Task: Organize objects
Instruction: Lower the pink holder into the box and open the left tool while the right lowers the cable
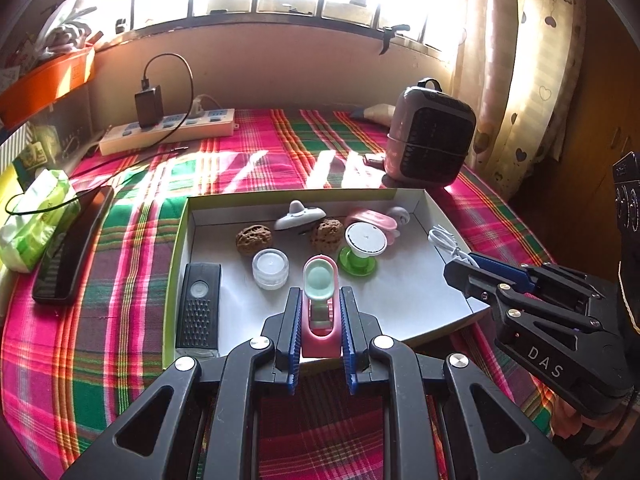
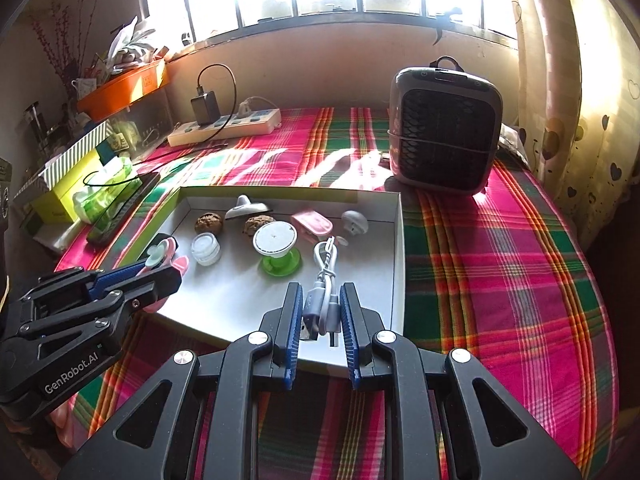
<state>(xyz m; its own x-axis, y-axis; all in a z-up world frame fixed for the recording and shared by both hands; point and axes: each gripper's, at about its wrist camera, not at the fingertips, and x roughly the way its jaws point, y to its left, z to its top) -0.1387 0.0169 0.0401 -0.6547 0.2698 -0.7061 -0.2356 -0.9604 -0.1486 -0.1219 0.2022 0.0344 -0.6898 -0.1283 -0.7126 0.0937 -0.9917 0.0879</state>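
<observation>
A shallow white box (image 1: 404, 292) (image 2: 396, 240) with a green rim lies on the plaid cloth. My left gripper (image 1: 320, 300) is shut on a pink holder with a mint green pad (image 1: 320, 308), held over the box's near edge; both also show in the right wrist view (image 2: 166, 258). My right gripper (image 2: 320, 300) is shut on a coiled white USB cable (image 2: 325, 276) over the box's right part, and shows in the left wrist view (image 1: 460, 270). Inside lie two walnuts (image 1: 253, 240), a small clear jar (image 1: 270, 268), a green-based round stand (image 1: 362, 246) and a black remote (image 1: 199, 312).
A grey fan heater (image 2: 444, 132) stands behind the box to the right. A white power strip with a black charger (image 1: 168, 128) lies at the back left. A tissue pack (image 1: 36, 216) and a black case (image 1: 72, 244) lie left of the box.
</observation>
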